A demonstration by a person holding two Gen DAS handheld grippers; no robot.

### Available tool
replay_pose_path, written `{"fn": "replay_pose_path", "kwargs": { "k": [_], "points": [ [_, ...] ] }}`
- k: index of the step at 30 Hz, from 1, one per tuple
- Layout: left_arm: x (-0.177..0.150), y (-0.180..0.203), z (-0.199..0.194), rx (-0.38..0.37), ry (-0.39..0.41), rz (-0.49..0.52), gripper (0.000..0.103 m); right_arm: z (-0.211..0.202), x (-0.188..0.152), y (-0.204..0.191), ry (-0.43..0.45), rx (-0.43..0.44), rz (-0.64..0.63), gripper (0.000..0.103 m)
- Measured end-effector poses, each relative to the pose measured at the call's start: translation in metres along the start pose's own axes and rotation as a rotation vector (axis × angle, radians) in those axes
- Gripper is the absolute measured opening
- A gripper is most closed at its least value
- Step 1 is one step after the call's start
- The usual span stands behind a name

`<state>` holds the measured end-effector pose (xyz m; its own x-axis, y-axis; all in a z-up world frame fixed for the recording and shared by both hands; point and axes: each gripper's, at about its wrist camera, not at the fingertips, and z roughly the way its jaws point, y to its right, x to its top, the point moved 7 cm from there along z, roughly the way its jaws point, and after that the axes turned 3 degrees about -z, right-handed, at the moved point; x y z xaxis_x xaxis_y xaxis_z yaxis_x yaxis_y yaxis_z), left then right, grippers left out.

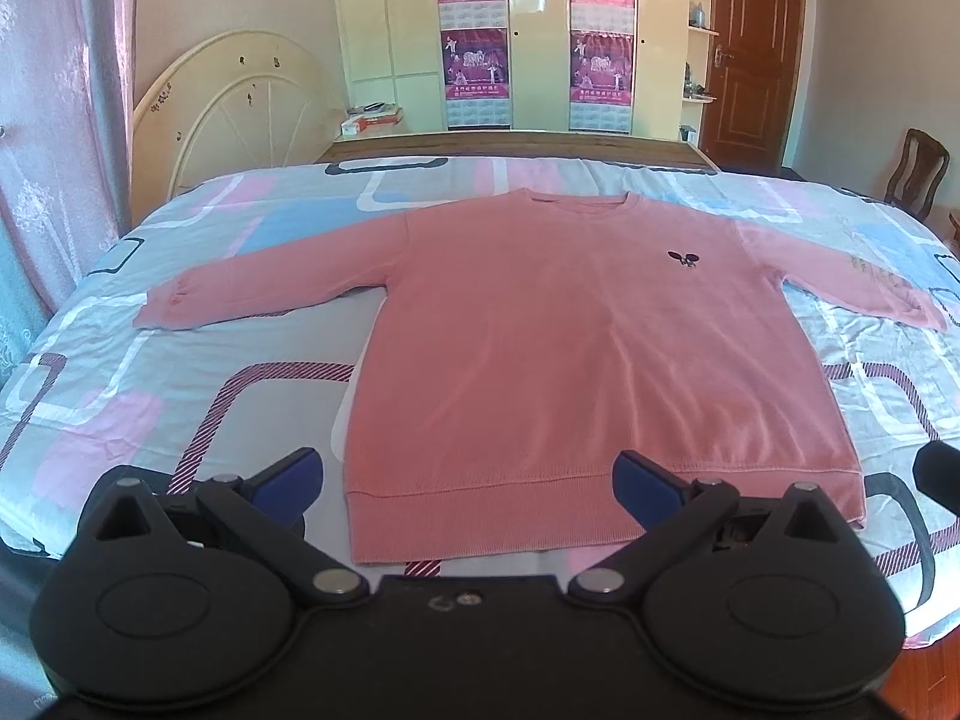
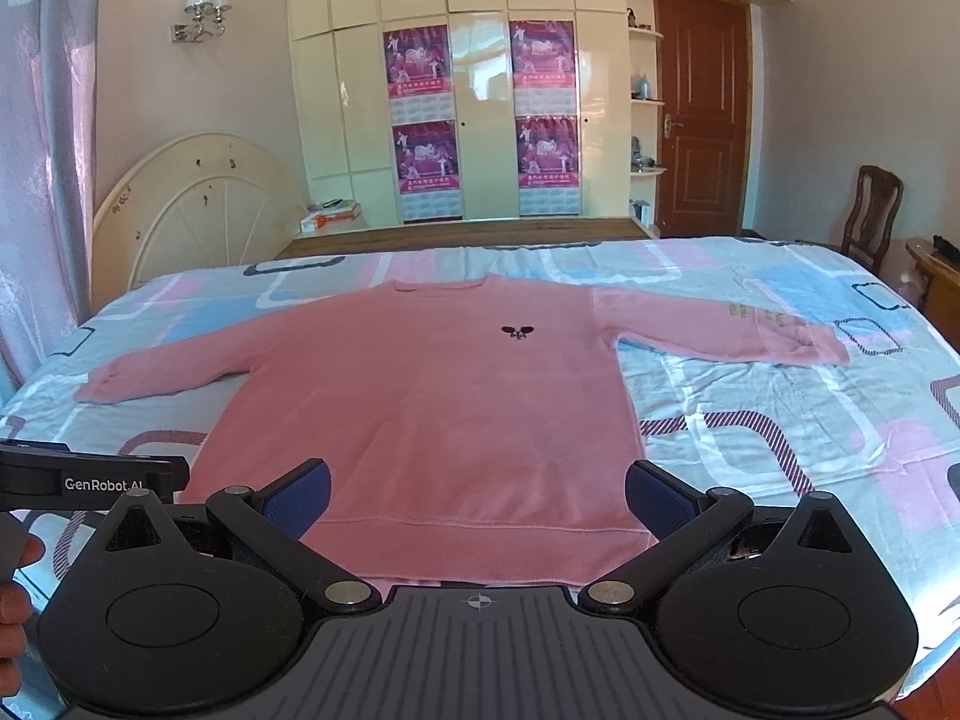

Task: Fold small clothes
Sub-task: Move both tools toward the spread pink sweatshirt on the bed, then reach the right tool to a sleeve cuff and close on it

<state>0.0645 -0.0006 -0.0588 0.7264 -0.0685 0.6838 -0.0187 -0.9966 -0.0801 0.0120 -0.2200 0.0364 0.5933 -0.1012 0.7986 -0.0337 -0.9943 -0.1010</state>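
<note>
Your left gripper (image 1: 468, 483) is spread wide with nothing between the blue pads (image 1: 294, 474), hanging just over the near edge of the bed (image 1: 120, 396). It sits over the left part of the sweater's hem. The pink sweater (image 1: 540, 348) is lying flat, front side up, in the middle of the patterned sheet. Its collar is at the far end and the ribbed hem is nearest you. The left sleeve (image 1: 252, 294) runs out toward the left edge of the bed, and the right sleeve (image 2: 732, 324) angles off to the right. There's a small dark logo (image 2: 517, 332) on the chest. Your right gripper (image 2: 477, 498) is just as wide open and empty, lined up over the hem so the fingers bracket nearly the whole width of the sweater. In its view you can spot the left gripper's body at the left edge, along with a bit of your hand (image 2: 15, 594).
</note>
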Motion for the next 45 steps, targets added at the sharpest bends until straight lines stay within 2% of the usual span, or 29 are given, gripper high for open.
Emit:
{"fn": "replay_pose_path", "kwargs": {
  "k": [5, 14, 22, 25, 32, 37, 45],
  "points": [
    [0.001, 0.0, 0.007, 0.019, -0.036, 0.016, 0.103, 0.004, 0.002, 0.003, -0.001, -0.002, 0.005, 0.103],
    [0.009, 0.004, 0.017, 0.03, -0.011, 0.023, 0.103, 0.013, 0.006, 0.011, -0.007, -0.011, 0.02, 0.103],
    [0.018, 0.015, 0.032, -0.018, -0.01, 0.022, 0.103, 0.027, 0.01, 0.022, -0.01, -0.026, 0.037, 0.103],
    [0.022, 0.021, 0.04, -0.069, -0.015, 0.016, 0.103, 0.033, 0.012, 0.031, -0.011, -0.041, 0.042, 0.103],
    [0.041, 0.036, 0.065, -0.103, 0.017, 0.043, 0.103, 0.054, 0.018, 0.065, 0.001, -0.117, 0.073, 0.103],
    [0.05, 0.055, 0.089, -0.19, -0.017, 0.0, 0.103, 0.076, 0.024, 0.099, -0.003, -0.159, 0.106, 0.103],
    [0.077, 0.089, 0.129, -0.17, -0.013, 0.04, 0.102, 0.116, 0.047, 0.155, 0.019, -0.185, 0.154, 0.103]
  ]
}}
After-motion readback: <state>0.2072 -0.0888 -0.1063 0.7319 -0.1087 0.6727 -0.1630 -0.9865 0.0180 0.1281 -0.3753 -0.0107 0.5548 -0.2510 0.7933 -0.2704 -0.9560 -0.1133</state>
